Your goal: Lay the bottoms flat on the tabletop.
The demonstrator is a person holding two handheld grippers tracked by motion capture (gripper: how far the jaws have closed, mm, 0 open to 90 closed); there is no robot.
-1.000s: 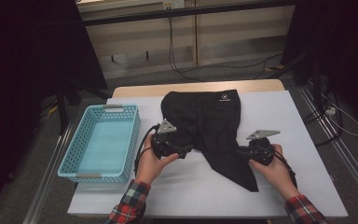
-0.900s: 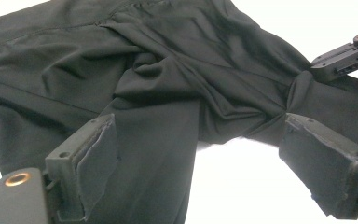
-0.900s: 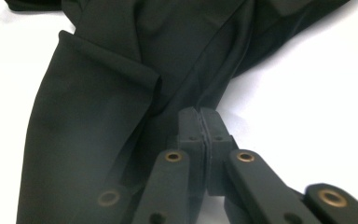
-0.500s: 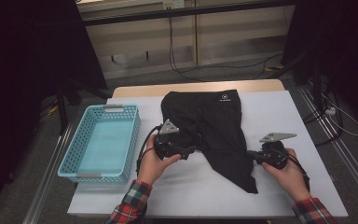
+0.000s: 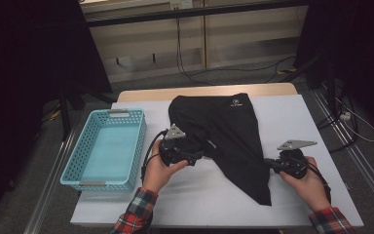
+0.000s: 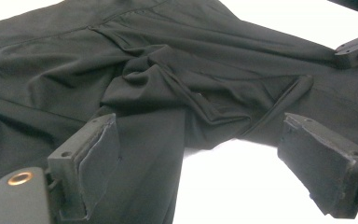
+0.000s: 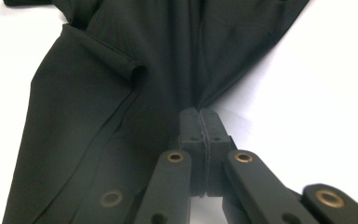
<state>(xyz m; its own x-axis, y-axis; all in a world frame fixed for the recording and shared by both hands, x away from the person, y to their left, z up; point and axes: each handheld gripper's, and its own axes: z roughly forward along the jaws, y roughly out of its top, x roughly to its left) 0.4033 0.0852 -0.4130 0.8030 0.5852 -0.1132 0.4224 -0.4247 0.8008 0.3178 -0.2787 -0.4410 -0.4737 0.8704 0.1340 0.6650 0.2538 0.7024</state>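
Two grippers at the black garment [image 5: 221, 131], frame centre, on the table [image 5: 302, 114]. Left gripper [image 6: 200, 154] wide, fabric between its jaws, unpinched. Right gripper [image 7: 199, 122] clamped on the garment's right edge. Basket [image 5: 78, 165] at left.

High overview, two close tool views

Right gripper [image 5: 272, 165] clamped garment [image 5: 224, 131] edge, pulled outward.
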